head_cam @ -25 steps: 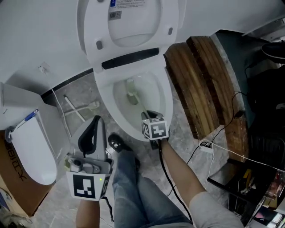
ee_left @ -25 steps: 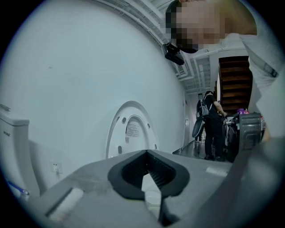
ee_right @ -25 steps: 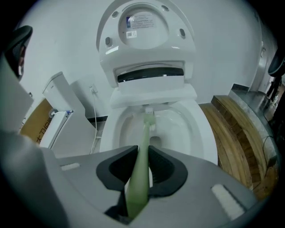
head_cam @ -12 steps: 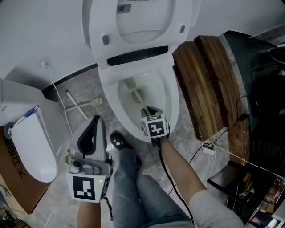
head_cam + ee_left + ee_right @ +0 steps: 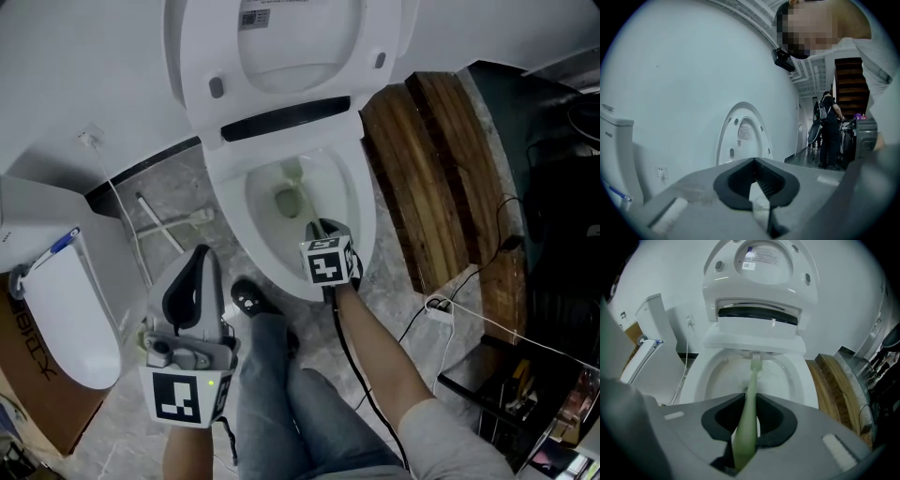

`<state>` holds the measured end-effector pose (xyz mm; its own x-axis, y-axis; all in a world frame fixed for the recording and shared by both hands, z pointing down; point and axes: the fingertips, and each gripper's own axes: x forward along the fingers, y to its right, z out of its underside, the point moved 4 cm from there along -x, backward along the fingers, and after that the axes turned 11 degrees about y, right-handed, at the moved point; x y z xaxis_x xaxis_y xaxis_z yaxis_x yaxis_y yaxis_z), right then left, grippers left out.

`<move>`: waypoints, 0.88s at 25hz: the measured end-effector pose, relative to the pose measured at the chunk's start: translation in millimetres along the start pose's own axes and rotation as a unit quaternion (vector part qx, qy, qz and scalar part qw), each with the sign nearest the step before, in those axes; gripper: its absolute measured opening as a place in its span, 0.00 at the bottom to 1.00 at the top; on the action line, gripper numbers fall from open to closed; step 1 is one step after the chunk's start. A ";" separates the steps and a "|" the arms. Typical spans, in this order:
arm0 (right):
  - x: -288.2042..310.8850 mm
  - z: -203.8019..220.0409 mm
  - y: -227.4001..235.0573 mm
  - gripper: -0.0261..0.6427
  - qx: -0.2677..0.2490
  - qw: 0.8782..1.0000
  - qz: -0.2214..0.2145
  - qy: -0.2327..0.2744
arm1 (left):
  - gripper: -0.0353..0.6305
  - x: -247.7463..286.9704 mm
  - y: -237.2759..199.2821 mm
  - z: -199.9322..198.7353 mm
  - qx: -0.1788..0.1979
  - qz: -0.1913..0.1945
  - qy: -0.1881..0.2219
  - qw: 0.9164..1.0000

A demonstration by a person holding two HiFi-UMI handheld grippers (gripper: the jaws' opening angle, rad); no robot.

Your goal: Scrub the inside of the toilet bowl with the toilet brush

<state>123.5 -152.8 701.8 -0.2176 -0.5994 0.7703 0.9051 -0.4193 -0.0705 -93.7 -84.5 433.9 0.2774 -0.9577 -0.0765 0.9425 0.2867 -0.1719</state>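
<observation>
The fingers of the right gripper are pinching the pale green handle of the toilet brush; the dark pads close on it from both sides. From the fingers the handle runs forward and down into the toilet bowl, and the bristle head lies at the far inner wall, just below the back of the rim. In the head view the right gripper hangs over the near edge of the bowl, with its marker cube just behind the fingers, toward the person.

The fingers of the left gripper are pressed together at their tips, and nothing is between them. This gripper is held well to the left of the bowl and touches nothing. It points at the white wall; the raised seat and lid show beyond its fingers.

Beyond the right fingers, the seat and lid stand up against the wall. To the right of them, dark wooden boards lie on the floor beside the bowl, and a white cable crosses the floor nearer to the person. Far left of the left fingers there is a white ceramic piece. Between the two grippers are the person's legs in jeans and a black shoe. In the left gripper view another person stands far off.
</observation>
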 end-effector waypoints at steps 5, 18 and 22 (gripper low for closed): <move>-2.7 2.9 24.6 0.15 0.009 0.999 0.035 -0.010 | 0.06 0.5 2.7 2.7 -0.002 0.004 -0.004 1.000; -25.7 19.7 51.6 0.15 0.015 0.997 0.075 -0.033 | 0.06 2.4 17.5 1.2 -0.005 0.022 -0.002 1.000; -36.5 28.2 57.0 0.15 0.019 0.996 0.080 -0.041 | 0.06 0.1 24.8 -0.9 -0.006 0.027 0.001 1.000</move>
<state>193.4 -135.6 687.5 -0.0399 -0.5987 0.7999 0.9393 -0.2954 -0.1742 -70.4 -77.4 428.7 0.3267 -0.9410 -0.0888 0.9242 0.3377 -0.1784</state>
